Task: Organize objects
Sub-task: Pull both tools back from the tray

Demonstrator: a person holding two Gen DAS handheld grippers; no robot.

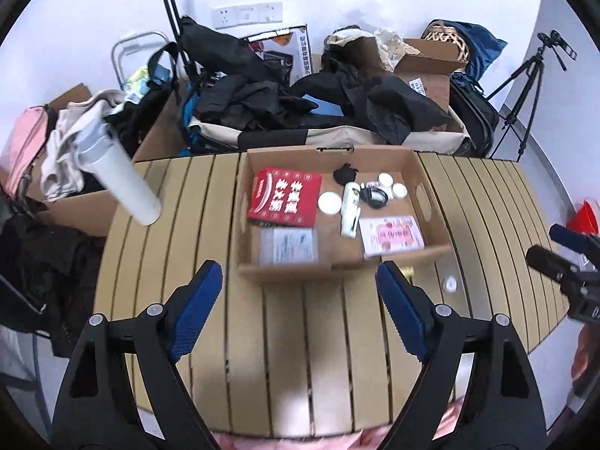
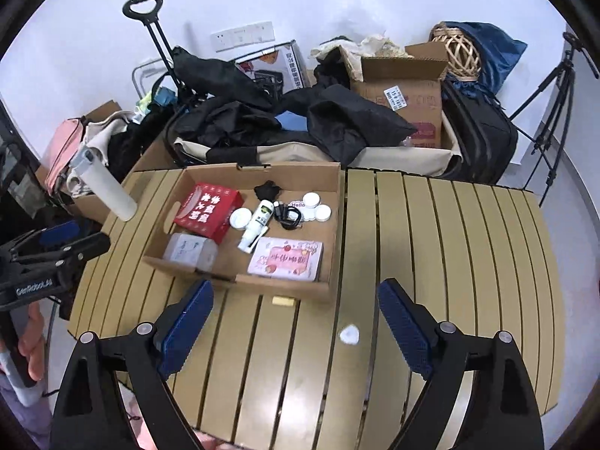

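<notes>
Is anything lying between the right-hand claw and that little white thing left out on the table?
Nothing visible. The right gripper is open and empty, and the small white object lies on the bare slats of the table close in front of its fingers. The cardboard box sits farther back, out of the way.

Both wrist cameras look steeply down and forward from above the near edge of the slatted table [image 1: 157, 247]. The left view faces the cardboard tray [image 1: 425, 183] head-on; the right view sits further right, the tray [image 2: 335, 225] left of centre. Both share tray and tabletop.
</notes>
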